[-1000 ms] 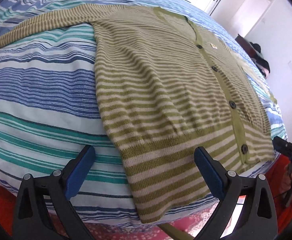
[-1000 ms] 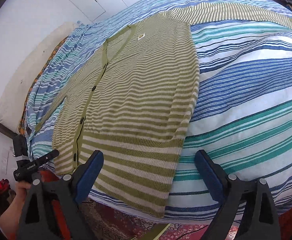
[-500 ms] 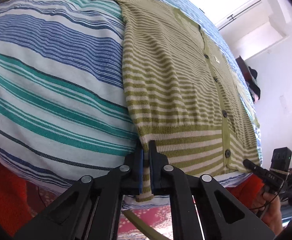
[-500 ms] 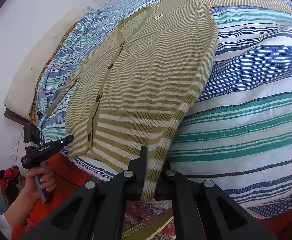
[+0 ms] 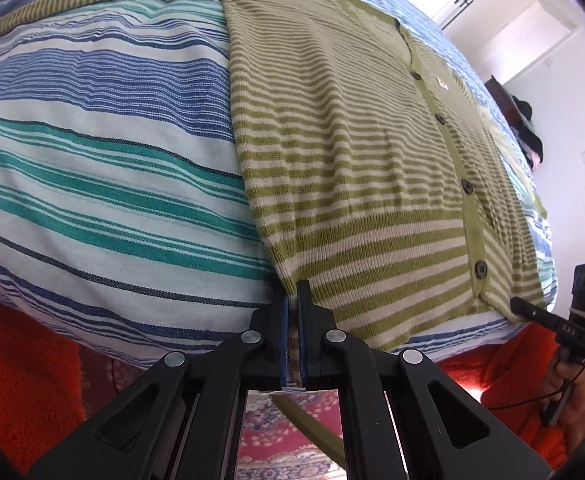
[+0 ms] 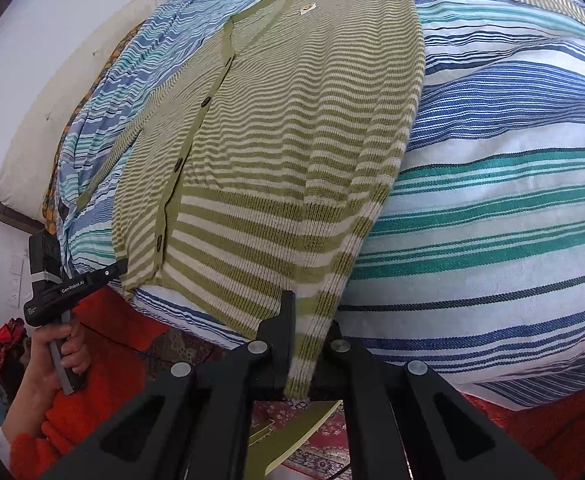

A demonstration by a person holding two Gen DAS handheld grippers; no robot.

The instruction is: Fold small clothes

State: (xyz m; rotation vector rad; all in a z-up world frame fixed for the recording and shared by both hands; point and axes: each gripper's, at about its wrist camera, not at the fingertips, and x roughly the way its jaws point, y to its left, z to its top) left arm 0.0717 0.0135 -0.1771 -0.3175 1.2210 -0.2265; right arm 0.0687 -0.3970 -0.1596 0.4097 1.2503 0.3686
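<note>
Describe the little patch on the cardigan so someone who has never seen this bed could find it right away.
Start at the striped bedspread, where a green and cream cardigan lies flat. Follow its row of dark buttons up toward the V neckline. Just below the neckline sits the patch, a small pale square with a yellow mark, the only unstriped spot on the chest.

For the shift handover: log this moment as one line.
phase: hem grasp | left tool: shut on cardigan hem corner | right tool: shut on opposite hem corner | cardigan: flat, buttoned, on striped bedspread

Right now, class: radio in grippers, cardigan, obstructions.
Left gripper and right gripper shut on cardigan hem corners. Cardigan flat, buttoned, on bed. Nothing in the way.
</note>
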